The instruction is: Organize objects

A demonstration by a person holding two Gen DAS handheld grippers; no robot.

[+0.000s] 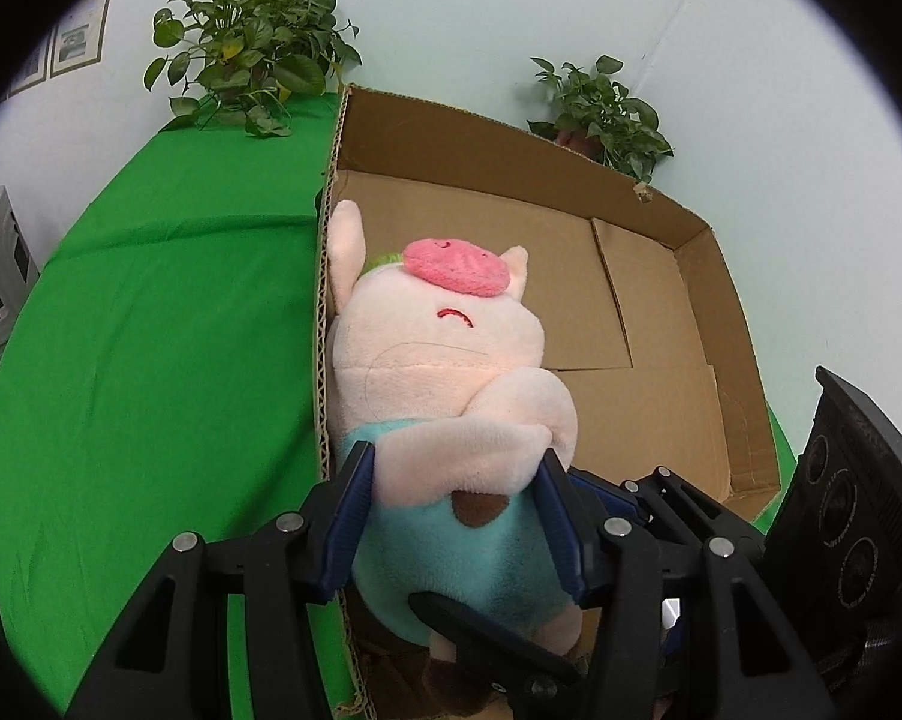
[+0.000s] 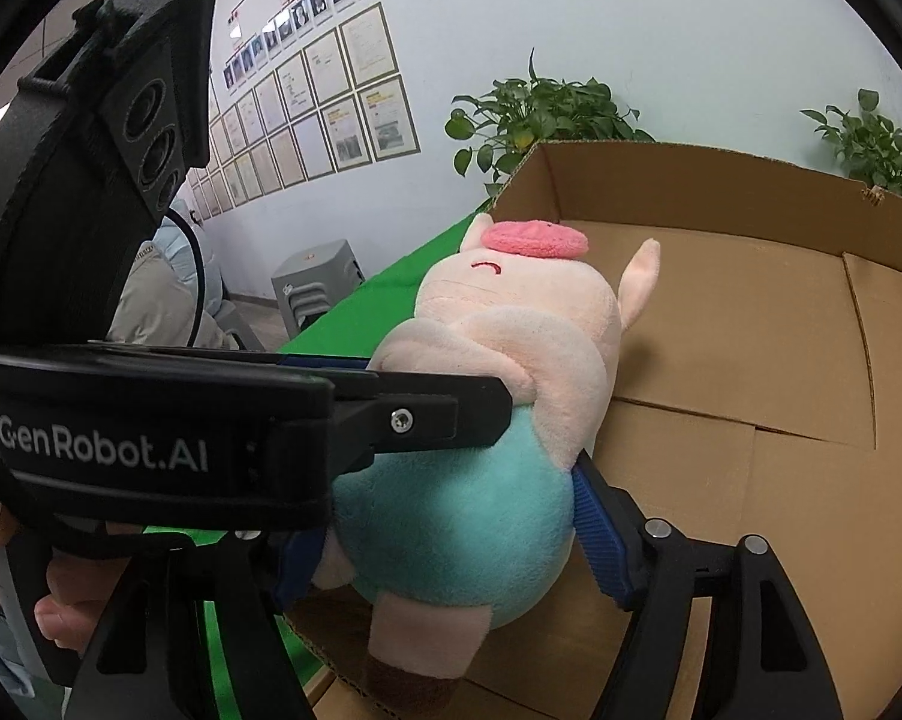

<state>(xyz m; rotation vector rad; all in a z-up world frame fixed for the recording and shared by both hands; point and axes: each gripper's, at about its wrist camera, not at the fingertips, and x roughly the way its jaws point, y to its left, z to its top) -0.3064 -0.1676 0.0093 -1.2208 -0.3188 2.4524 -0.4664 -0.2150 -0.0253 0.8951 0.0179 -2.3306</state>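
A pink plush pig (image 1: 445, 348) in a teal outfit is held over the left part of an open cardboard box (image 1: 661, 276). Its head leans against the box's left wall. My left gripper (image 1: 454, 480) is shut on the pig's body, blue pads pressing its arm and belly. My right gripper (image 2: 451, 540) is shut on the same pig (image 2: 511, 324) lower on the teal belly; its left finger is partly hidden behind the left gripper's body (image 2: 151, 420). The box floor (image 2: 751, 360) shows bare beside the pig.
The box stands on a green cloth table (image 1: 151, 360). Potted plants (image 1: 253, 42) (image 1: 607, 108) stand by the wall behind the box. A grey stool (image 2: 316, 285) and a seated person (image 2: 169, 300) are off the table's left. Framed papers (image 2: 331, 102) hang on the wall.
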